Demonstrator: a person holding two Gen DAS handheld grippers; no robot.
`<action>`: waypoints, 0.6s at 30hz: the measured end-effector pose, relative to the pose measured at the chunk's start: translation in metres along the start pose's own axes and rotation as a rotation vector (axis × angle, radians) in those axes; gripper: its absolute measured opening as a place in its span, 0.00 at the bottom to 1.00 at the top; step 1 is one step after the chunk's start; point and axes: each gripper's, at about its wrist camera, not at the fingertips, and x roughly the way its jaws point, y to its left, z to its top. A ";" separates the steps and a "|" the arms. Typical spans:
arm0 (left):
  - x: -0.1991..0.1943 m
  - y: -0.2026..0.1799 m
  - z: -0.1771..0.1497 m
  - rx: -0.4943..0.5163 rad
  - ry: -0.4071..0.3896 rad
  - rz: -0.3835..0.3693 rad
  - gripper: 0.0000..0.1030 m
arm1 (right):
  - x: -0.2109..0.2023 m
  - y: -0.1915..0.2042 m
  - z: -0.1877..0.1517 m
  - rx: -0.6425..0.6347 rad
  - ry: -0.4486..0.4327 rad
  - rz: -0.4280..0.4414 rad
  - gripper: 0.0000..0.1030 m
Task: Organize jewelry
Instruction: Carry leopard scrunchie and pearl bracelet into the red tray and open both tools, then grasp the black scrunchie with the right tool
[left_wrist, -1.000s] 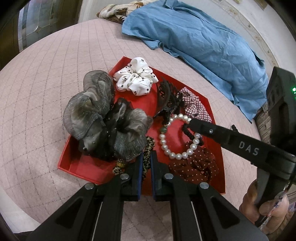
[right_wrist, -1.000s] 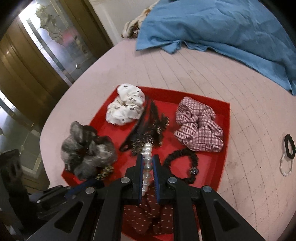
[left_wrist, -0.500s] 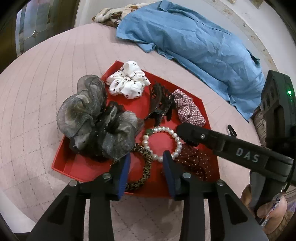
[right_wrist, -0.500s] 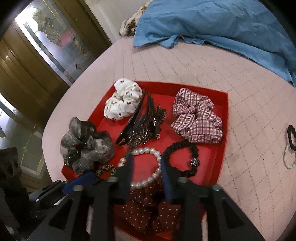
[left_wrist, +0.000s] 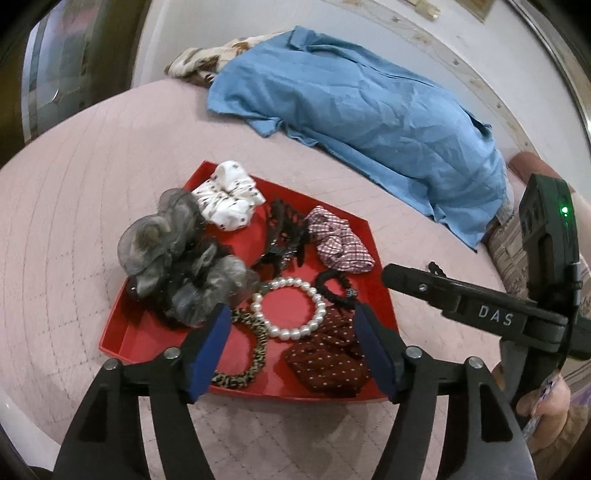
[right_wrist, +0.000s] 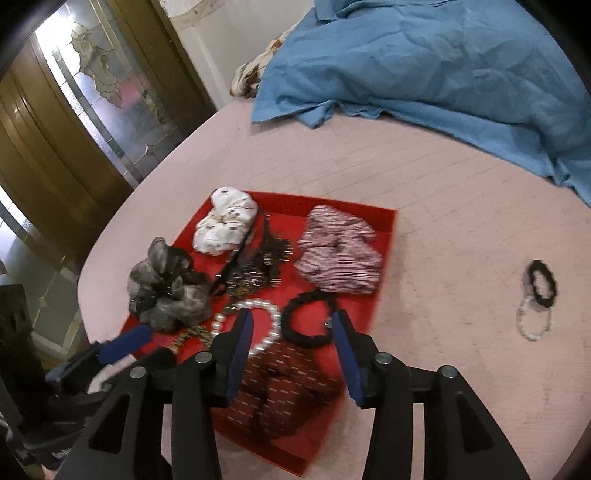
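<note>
The blanket (left_wrist: 369, 122) lies along the far side of the bed (left_wrist: 92, 177). The red tray (left_wrist: 155, 328) sits on the bed with one corner pointing away from the left gripper (left_wrist: 291, 350). The hair claw (left_wrist: 284, 236) lies mid-tray, its long axis running near to far. The pearl bracelet (left_wrist: 290, 308) lies flat just nearer, between both grippers' fingers. Left jaws stand wide, empty. Right gripper (right_wrist: 293, 354) jaws stand wide, empty. Two small rings (right_wrist: 537, 299) lie outside the tray.
</note>
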 end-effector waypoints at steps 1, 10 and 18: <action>0.001 -0.003 0.000 0.011 -0.001 0.007 0.67 | -0.003 -0.006 -0.001 0.004 -0.004 -0.007 0.48; 0.008 -0.030 -0.005 0.104 -0.006 0.108 0.67 | -0.035 -0.069 -0.019 0.102 -0.029 -0.088 0.51; 0.013 -0.051 -0.012 0.186 -0.022 0.187 0.69 | -0.055 -0.116 -0.040 0.177 -0.038 -0.160 0.55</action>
